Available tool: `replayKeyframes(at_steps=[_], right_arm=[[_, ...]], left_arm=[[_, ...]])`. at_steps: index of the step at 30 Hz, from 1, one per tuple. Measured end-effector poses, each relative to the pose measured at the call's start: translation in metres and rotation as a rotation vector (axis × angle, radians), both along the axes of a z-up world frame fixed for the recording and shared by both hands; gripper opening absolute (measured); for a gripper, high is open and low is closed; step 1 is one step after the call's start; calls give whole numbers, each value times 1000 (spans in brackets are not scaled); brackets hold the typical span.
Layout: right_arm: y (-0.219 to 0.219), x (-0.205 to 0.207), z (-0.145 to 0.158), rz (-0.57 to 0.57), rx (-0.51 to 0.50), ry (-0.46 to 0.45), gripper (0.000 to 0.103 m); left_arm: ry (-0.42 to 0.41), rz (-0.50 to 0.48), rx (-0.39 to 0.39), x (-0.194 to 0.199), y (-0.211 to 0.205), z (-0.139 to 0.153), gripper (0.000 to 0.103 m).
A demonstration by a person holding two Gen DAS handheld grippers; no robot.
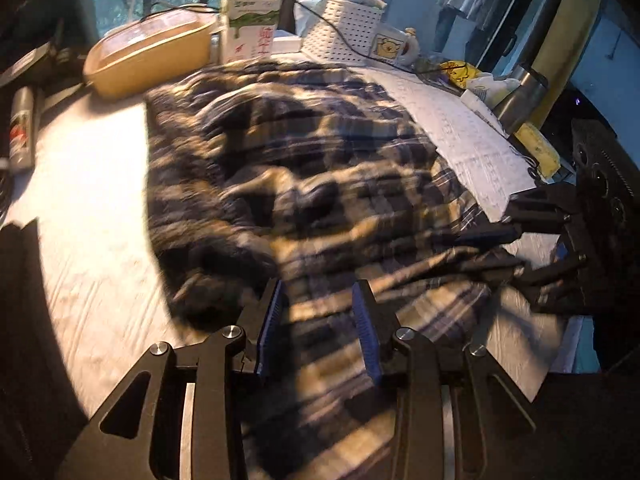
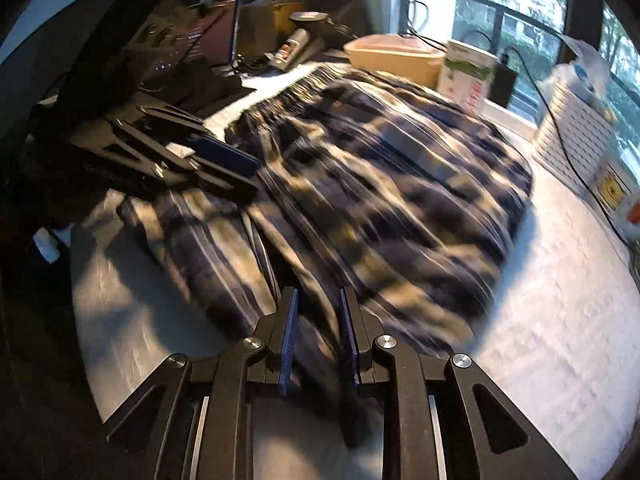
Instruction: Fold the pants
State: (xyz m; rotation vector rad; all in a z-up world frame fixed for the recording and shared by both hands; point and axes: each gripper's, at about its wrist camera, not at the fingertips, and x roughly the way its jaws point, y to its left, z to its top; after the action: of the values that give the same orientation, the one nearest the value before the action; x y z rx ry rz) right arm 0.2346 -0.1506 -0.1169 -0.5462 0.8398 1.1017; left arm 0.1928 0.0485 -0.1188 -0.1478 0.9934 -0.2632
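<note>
The plaid pants lie in a rumpled heap on the white table cover, blurred by motion. My left gripper sits at the near edge of the cloth with its jaws apart and plaid fabric running between the blue pads. My right gripper has its jaws apart too, with a fold of the pants lying between them. In the left wrist view the right gripper shows at the right, on the cloth's edge. In the right wrist view the left gripper shows at the left.
At the back stand a yellow lidded pan, a milk carton, a white perforated basket and a mug. A spray can lies at the left, a steel flask at the right. Cables run along the window.
</note>
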Motion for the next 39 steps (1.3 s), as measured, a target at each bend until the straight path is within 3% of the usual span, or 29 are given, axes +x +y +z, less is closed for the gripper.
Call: replayKeyframes(at_steps=[4, 8, 9, 10, 12, 13, 18, 22, 28, 31, 35, 39], right_arm=[[-24, 1, -1, -34, 5, 9, 23], [-40, -1, 6, -37, -14, 23, 25], [-41, 0, 9, -36, -17, 43, 33], [-46, 2, 14, -39, -15, 59, 40], [-54, 8, 28, -64, 22, 43, 74], [-58, 14, 36, -86, 53, 36, 77], [-59, 49, 56, -211, 135, -21, 77], [-50, 86, 50, -328, 185, 1, 77], [-33, 132, 32, -424, 188, 51, 77], [-20, 153, 24, -427, 178, 74, 77], [-5, 175, 9, -401, 163, 124, 76], [12, 182, 3, -349, 156, 124, 73]], left_arm=[[30, 36, 0, -12, 10, 12, 36], [-19, 71, 22, -19, 23, 34, 37], [-34, 85, 18, -17, 28, 37, 38], [-55, 106, 12, -13, 35, 42, 46], [-77, 142, 24, -2, 45, 45, 57], [-92, 148, 30, 7, 50, 46, 57], [-100, 140, 48, 53, 60, 41, 57], [-91, 107, 145, 84, 54, 26, 57], [-61, 47, 119, 102, 54, 10, 57], [-56, 42, 98, 107, 56, 4, 59], [-31, 60, 71, 113, 66, -1, 75], [-45, 69, 45, 109, 69, -3, 76]])
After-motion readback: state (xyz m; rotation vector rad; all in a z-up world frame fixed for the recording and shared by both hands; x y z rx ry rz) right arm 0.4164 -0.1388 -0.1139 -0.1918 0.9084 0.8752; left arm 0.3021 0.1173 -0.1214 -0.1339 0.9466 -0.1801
